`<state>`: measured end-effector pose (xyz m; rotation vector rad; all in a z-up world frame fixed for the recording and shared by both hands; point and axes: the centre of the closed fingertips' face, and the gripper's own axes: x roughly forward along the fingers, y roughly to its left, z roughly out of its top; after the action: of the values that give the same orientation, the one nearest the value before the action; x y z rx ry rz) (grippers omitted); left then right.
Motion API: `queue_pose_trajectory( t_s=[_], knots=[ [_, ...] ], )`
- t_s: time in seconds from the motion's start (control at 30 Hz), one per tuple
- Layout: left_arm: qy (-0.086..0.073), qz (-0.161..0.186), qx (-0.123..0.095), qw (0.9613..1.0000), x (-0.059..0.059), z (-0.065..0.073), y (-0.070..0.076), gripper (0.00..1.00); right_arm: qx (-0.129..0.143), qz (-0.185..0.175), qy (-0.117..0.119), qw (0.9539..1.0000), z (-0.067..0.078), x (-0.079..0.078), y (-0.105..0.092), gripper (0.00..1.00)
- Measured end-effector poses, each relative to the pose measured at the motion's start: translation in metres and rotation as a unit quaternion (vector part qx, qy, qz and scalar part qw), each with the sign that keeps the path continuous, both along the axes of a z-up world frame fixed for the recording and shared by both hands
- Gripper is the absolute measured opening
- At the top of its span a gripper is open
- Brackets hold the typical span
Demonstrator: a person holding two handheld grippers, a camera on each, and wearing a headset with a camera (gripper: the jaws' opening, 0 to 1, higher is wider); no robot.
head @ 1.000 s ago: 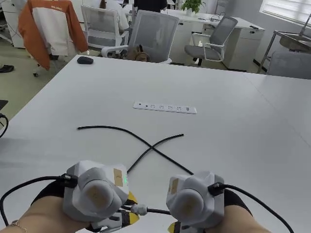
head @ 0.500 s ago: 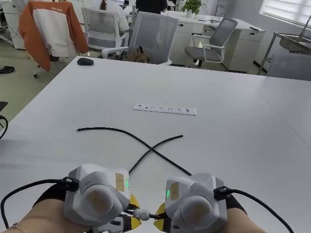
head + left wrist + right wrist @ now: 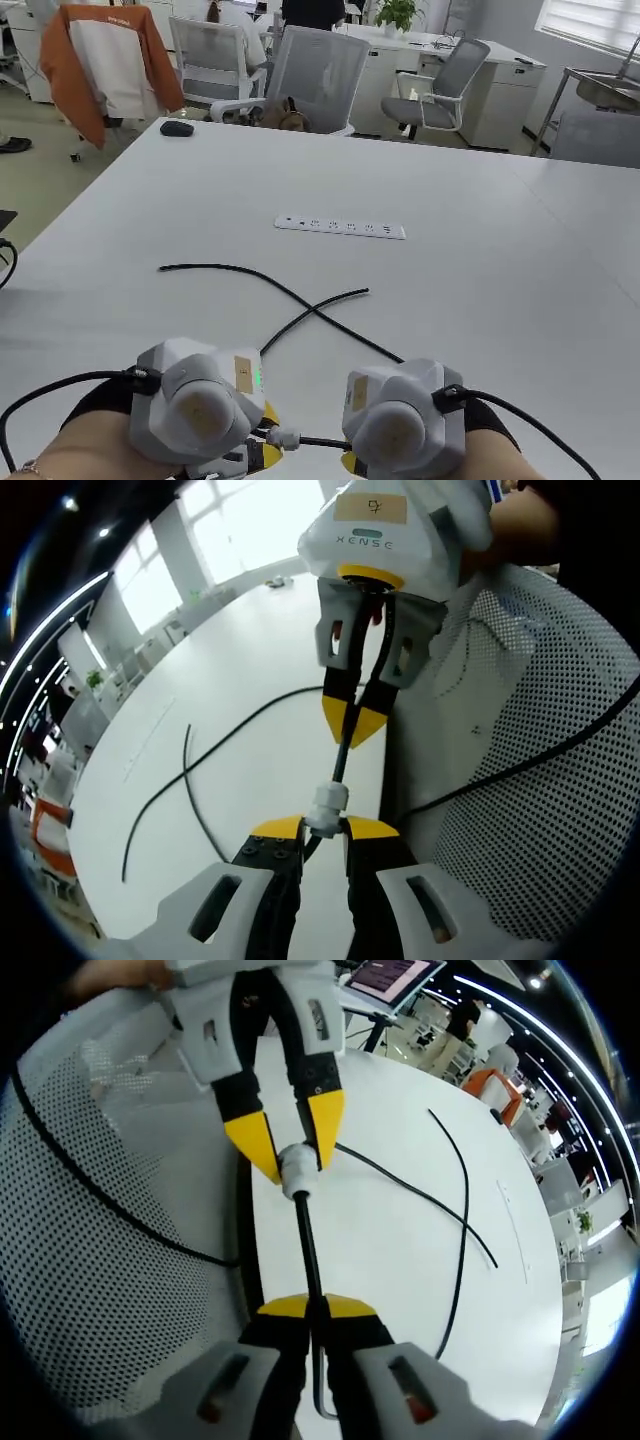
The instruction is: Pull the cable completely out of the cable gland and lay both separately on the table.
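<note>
Cable gland: the small white cable gland [image 3: 327, 807] sits at the near edge of the table, between the two grippers, and is off the tabletop.
Cable: the black cable [image 3: 308, 1250] enters the gland's right end and runs straight and taut across the short gap to the right gripper. The gland is not yet off it.
Left gripper: the left gripper [image 3: 325, 830] has its yellow-tipped jaws clamped on the gland's white body, one tip on each side.
Right gripper: the right gripper [image 3: 315, 1308] has its jaws pressed together on the cable just right of the gland. The tips of the two grippers face each other, close but apart.
Loose cable: farther out, two black stretches [image 3: 315, 308] lie flat on the table and cross in an X. One runs far-left, the other far-right. Their near ends pass behind the grippers, so I cannot tell how they join up.
Table: the white table [image 3: 500, 300] has a white power strip [image 3: 340, 227] lying flat beyond the crossed stretches. A dark mouse [image 3: 176, 127] sits near the far-left corner.
Beyond: grey mesh office chairs [image 3: 318, 70] stand past the far edge. An orange and white jacket [image 3: 100, 55] hangs at the far left.
</note>
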<state>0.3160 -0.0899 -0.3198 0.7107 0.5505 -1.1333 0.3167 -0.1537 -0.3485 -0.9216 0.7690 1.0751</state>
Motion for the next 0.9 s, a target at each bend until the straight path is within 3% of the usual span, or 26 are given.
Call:
queue_pose_trajectory(
  t_s=[0.2, 0.37, 0.47, 0.53, 0.57, 0.67, 0.8, 0.9],
  knots=[
    [-0.001, 0.004, 0.001, 1.0, 0.0, 0.002, 0.001, 0.17, -0.02, -0.034, 0.014, 0.9991, -0.006, 0.002, -0.014, 0.03],
    [-0.001, 0.003, 0.005, 1.0, -0.002, 0.002, 0.001, 0.17, -0.026, -0.042, 0.034, 0.9982, -0.011, -0.001, -0.019, 0.05],
    [0.0, 0.0, 0.006, 1.0, -0.002, 0.001, 0.001, 0.17, -0.035, -0.04, 0.035, 0.998, -0.012, -0.003, -0.021, 0.11],
    [-0.002, -0.001, 0.005, 1.0, -0.003, 0.003, 0.0, 0.17, 0.001, -0.034, 0.045, 0.9984, -0.008, -0.005, -0.008, 0.15],
    [-0.002, -0.002, 0.003, 1.0, -0.003, 0.003, -0.002, 0.17, 0.025, -0.014, 0.044, 0.9986, -0.003, -0.008, 0.003, 0.17],
    [-0.004, -0.006, -0.001, 1.0, -0.003, 0.005, -0.004, 0.17, 0.047, 0.04, 0.021, 0.9979, 0.007, -0.013, 0.023, 0.19],
    [-0.002, -0.01, 0.0, 1.0, -0.002, 0.002, -0.003, 0.17, 0.079, 0.072, 0.005, 0.9942, 0.018, -0.018, 0.039, 0.12],
    [-0.002, -0.011, 0.0, 0.9999, 0.0, 0.0, -0.003, 0.17, 0.081, 0.085, -0.009, 0.9931, 0.022, -0.017, 0.04, 0.02]
  ],
)
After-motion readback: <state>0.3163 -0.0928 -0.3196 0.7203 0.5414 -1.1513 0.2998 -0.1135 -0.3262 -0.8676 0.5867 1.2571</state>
